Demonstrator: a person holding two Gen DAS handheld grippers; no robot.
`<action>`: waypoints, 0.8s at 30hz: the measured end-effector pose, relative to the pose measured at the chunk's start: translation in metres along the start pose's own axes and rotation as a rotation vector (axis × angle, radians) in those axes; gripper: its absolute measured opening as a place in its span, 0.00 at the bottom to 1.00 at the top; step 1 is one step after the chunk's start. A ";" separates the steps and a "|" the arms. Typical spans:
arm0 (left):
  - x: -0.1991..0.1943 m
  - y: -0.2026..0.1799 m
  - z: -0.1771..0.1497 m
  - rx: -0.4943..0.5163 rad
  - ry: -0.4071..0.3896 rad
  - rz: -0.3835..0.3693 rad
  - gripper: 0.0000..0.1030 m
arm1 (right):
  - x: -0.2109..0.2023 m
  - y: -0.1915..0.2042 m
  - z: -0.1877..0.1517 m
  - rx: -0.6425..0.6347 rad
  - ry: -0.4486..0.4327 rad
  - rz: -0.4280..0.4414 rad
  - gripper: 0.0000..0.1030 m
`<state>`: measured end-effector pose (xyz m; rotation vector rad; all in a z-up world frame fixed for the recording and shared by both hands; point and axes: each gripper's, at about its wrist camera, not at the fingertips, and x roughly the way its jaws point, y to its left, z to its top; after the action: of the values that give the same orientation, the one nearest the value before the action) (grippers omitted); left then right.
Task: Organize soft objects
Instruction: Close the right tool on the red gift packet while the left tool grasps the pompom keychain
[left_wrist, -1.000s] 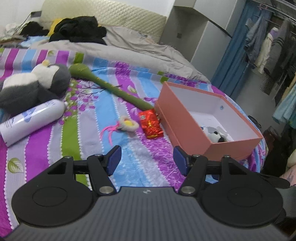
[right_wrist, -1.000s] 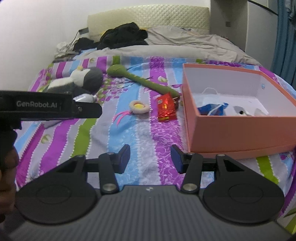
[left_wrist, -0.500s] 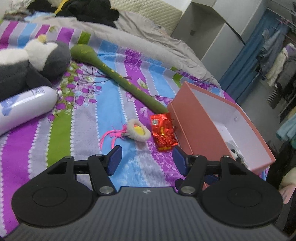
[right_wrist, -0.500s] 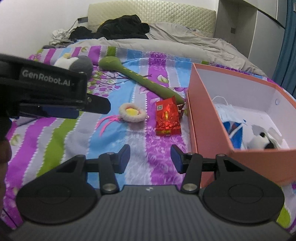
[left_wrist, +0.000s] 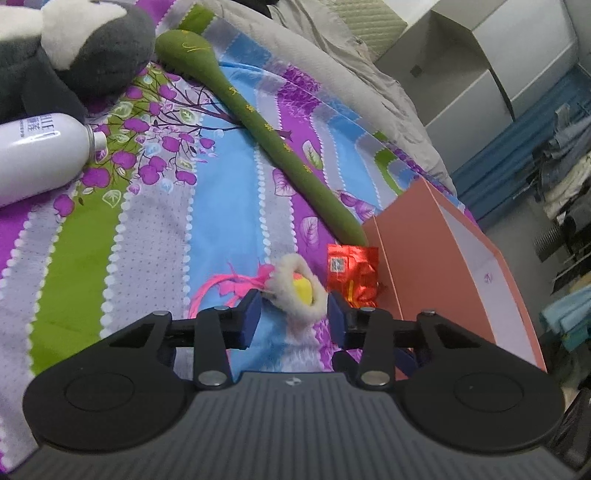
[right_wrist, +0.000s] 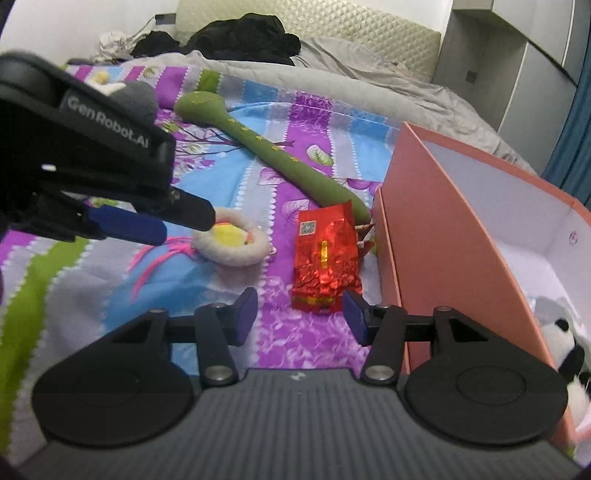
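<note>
On the striped bed, the left gripper (left_wrist: 293, 314) has dropped in from a second ago, jaws spread around the fuzzy egg toy (left_wrist: 297, 291); the right gripper (right_wrist: 299, 314), also unclenched, nears the red packet (right_wrist: 325, 262). Grasps look imminent.

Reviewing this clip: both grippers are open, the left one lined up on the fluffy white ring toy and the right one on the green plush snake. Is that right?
Not quite. The right gripper is lined up on the red foil packet, not the green plush snake, as the right wrist view shows. The rest holds: both grippers have open jaws, and the left gripper brackets the fluffy white ring toy.
</note>
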<state>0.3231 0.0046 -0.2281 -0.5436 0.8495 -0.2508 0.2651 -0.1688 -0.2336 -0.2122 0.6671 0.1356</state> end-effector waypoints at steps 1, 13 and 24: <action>0.003 0.001 0.002 -0.008 -0.002 -0.002 0.42 | 0.004 0.000 0.001 -0.008 -0.001 -0.001 0.56; 0.030 0.009 0.009 -0.055 0.018 -0.024 0.10 | 0.034 0.013 0.005 -0.148 -0.004 -0.109 0.58; 0.029 0.001 0.010 -0.044 0.010 -0.056 0.08 | 0.042 0.005 0.005 -0.115 0.019 -0.090 0.40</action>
<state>0.3497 -0.0037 -0.2421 -0.6086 0.8521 -0.2863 0.3000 -0.1603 -0.2565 -0.3535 0.6677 0.0854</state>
